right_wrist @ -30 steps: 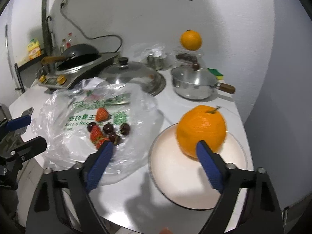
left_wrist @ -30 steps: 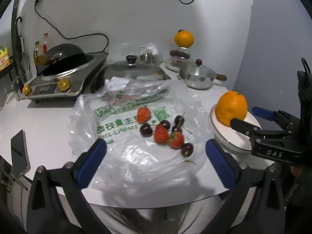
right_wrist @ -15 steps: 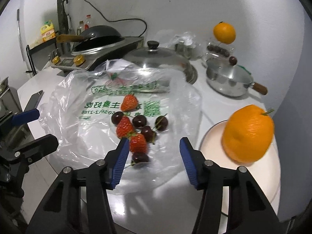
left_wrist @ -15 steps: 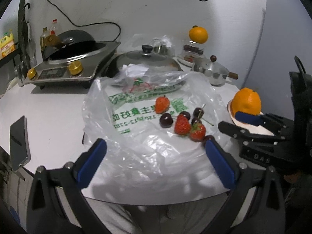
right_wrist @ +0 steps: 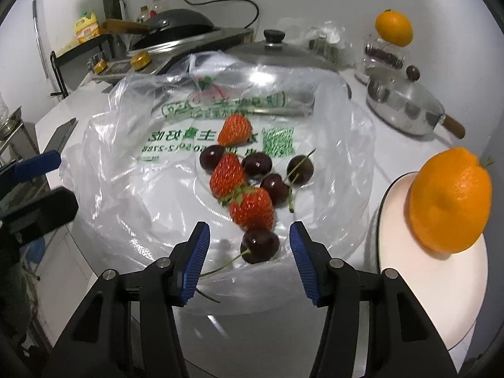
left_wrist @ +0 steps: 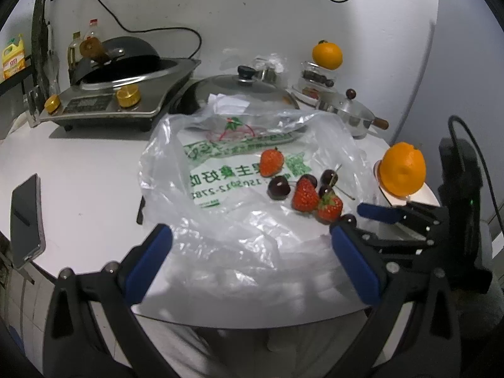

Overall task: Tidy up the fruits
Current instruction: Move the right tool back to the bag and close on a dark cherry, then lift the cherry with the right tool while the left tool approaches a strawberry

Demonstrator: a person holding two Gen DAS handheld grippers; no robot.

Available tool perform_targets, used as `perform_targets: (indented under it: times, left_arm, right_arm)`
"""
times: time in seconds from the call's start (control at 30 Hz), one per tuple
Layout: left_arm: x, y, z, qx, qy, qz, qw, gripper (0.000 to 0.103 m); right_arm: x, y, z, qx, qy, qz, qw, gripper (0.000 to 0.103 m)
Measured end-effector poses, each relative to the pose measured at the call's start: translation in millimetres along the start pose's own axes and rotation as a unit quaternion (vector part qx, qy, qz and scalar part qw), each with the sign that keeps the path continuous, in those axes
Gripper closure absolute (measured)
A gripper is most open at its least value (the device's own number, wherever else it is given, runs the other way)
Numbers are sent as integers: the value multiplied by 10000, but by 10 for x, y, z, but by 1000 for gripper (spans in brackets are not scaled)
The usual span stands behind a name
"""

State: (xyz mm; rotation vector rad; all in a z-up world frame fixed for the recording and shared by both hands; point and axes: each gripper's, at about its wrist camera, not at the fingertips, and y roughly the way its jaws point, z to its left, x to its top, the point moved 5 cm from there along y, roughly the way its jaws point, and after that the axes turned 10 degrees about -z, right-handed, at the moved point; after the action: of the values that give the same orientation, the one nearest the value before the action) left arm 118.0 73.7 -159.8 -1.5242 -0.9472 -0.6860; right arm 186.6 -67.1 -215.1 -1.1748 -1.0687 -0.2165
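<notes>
On the white table, going from the left edge inward, a dark phone lies flat, and behind it a cooktop carries a black wok. In the middle a clear plastic bag with green printing is spread open, and on it sit three strawberries and several dark cherries in a loose cluster; the bag's crumpled rear edge rises against a glass lid with a black knob. The nearest cherry lies apart from the cluster at the front, its long stem trailing toward the left pad. The right gripper points down at it with its blue-padded jaws closing, the cherry between them but neither pad touching it. The left gripper hovers over the bag's near edge, jaws spread wide with only plastic below them. Further right a small steel saucepan with a wooden handle stands near the wall, and behind it an orange sits on top of a glass jar holding dark fruit. At the far right a white plate carries a single large orange, well apart from the bag's fruit.
</notes>
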Motion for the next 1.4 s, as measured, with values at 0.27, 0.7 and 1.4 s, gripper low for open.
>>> perform_targets:
  times: [0.27, 0.7, 1.4]
  left_arm:
    - [1, 4, 0, -4, 8, 3, 10000, 1]
    - [37, 13, -73, 65, 132, -3, 9999, 1]
    - [80, 120, -443, 128, 545, 84, 9984, 1]
  right_arm:
    - [-38, 72, 12, 41, 31, 67, 10000, 51]
    - [-77, 145, -89, 142, 223, 98, 9996, 51]
    - [-173, 84, -149, 407, 303, -82, 9987, 73]
